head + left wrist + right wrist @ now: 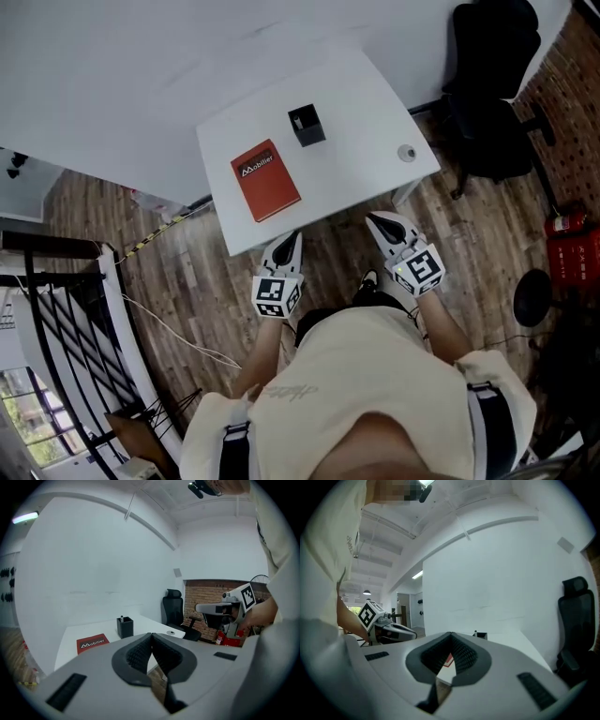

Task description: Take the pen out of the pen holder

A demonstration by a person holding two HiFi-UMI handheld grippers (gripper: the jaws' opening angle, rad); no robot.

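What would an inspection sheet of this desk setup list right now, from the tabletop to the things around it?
Surface: white table, mostly bare.
Job's things: black pen holder upright on the table, pen standing inside it.
Clutter: red book left of the holder in the head view; small round object near the table's right corner.
Grippers: left gripper and right gripper both shut and empty, at the table's near edge.
Cables: white cable lying on the wooden floor.
Surroundings: black office chair, brick wall, red fire extinguisher, black railing.
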